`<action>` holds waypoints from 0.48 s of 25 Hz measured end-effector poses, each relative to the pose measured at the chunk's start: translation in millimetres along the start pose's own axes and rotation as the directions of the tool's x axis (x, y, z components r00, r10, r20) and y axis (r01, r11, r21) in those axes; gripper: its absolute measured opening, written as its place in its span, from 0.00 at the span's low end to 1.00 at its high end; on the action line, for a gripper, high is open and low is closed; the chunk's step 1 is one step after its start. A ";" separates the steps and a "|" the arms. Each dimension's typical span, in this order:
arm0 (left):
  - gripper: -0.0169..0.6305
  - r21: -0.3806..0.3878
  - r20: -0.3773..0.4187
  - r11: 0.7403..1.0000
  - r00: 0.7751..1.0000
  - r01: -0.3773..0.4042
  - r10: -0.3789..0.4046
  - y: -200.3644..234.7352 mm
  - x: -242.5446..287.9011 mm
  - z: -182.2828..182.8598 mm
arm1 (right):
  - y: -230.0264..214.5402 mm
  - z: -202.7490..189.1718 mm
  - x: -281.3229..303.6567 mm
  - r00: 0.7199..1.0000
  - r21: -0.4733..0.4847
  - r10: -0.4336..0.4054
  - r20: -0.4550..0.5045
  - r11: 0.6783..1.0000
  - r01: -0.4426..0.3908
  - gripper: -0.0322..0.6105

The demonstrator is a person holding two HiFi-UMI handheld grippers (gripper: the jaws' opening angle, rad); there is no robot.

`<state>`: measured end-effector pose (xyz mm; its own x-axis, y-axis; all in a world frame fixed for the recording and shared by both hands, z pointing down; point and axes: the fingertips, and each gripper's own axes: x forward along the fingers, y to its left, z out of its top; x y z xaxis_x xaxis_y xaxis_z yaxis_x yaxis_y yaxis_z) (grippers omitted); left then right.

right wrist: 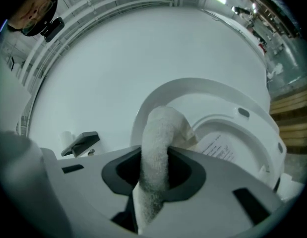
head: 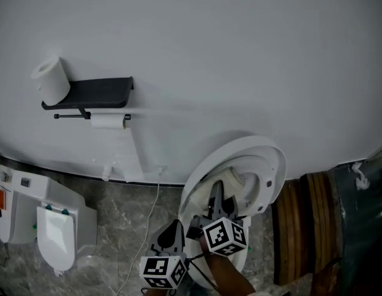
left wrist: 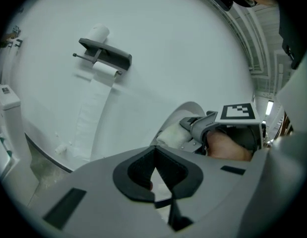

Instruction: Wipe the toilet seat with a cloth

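Left gripper closed, empty, right gripper clamping cloth, toilet seat partly hidden

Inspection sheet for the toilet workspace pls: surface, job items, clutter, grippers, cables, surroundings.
Surface: grey marbled floor.
Job's things: white toilet, lid raised; white terry cloth in front of it.
Clutter: white paper roll on black wall shelf; second roll hanging below; white boxy units on the floor at left.
Grippers: left gripper shut, empty; right gripper shut on the cloth.
Cables: thin white cable from wall base across the floor.
Surroundings: white wall; brown wooden slats at right.
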<state>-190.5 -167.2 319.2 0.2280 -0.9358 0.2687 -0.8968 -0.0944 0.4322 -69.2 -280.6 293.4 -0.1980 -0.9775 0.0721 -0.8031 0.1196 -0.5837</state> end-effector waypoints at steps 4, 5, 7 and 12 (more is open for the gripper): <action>0.05 0.029 -0.011 0.998 0.998 0.057 -0.057 -25.5 12.4 10.9 | -12.8 41.1 17.2 0.998 0.011 -0.040 0.041 0.999 0.040 0.18; 0.05 0.036 -0.014 0.997 0.997 0.072 -0.071 -32.0 15.9 13.6 | -17.5 51.8 20.1 0.997 0.019 -0.052 0.056 0.999 0.051 0.18; 0.05 0.048 -0.022 0.994 0.995 0.100 -0.099 -44.7 23.6 18.0 | -29.6 72.2 24.5 0.993 0.036 -0.080 0.084 0.996 0.077 0.18; 0.05 0.071 -0.048 0.984 0.986 0.163 -0.160 -73.4 42.7 18.9 | -82.6 106.8 21.9 0.975 0.080 -0.192 0.113 0.980 0.184 0.18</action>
<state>-122.1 -206.7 282.6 0.3864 -0.8914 0.2367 -0.8723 -0.2699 0.4078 52.8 -330.4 256.9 0.0248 -0.9955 0.0913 -0.7783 -0.0766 -0.6232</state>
